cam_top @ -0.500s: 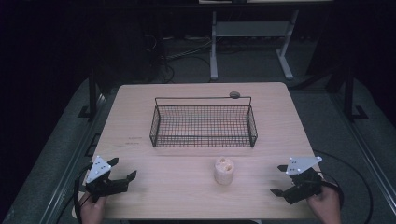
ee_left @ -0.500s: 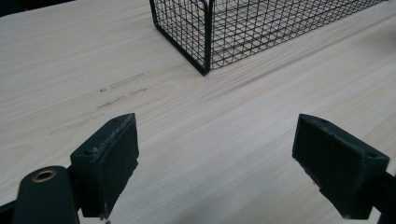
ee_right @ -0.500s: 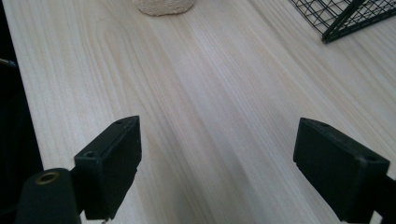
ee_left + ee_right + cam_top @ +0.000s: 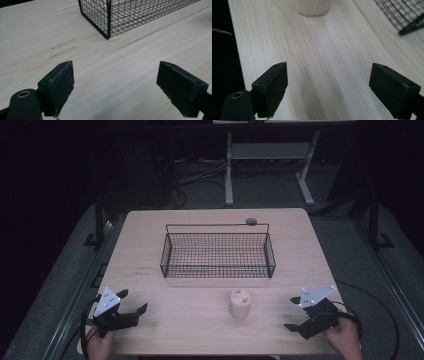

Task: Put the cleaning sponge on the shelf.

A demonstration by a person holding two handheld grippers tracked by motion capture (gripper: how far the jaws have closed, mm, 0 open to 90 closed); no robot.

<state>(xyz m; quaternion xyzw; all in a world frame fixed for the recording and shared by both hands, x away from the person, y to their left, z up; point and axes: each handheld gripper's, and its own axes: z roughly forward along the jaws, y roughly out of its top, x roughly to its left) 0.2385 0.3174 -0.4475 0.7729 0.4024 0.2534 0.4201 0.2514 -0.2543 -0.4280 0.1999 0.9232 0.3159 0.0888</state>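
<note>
A black wire basket (image 4: 218,252) stands in the middle of the wooden table (image 4: 150,230), with nothing visible inside it. In front of it sits a small cream-coloured cup-shaped object (image 4: 240,303), upright. My left gripper (image 4: 134,306) rests near the table's front left corner, open, nothing between its jaws. My right gripper (image 4: 294,313) rests near the front right corner, open and empty, pointing toward the cream object. In the left gripper view the basket's corner (image 4: 107,22) lies ahead beyond the fingers (image 4: 58,85). In the right gripper view the cream object's base (image 4: 313,7) shows at the top.
A small dark round object (image 4: 251,222) lies on the table behind the basket's back rim. A white metal stand (image 4: 265,160) and cables are on the floor beyond the table. Bare wood lies between the two grippers.
</note>
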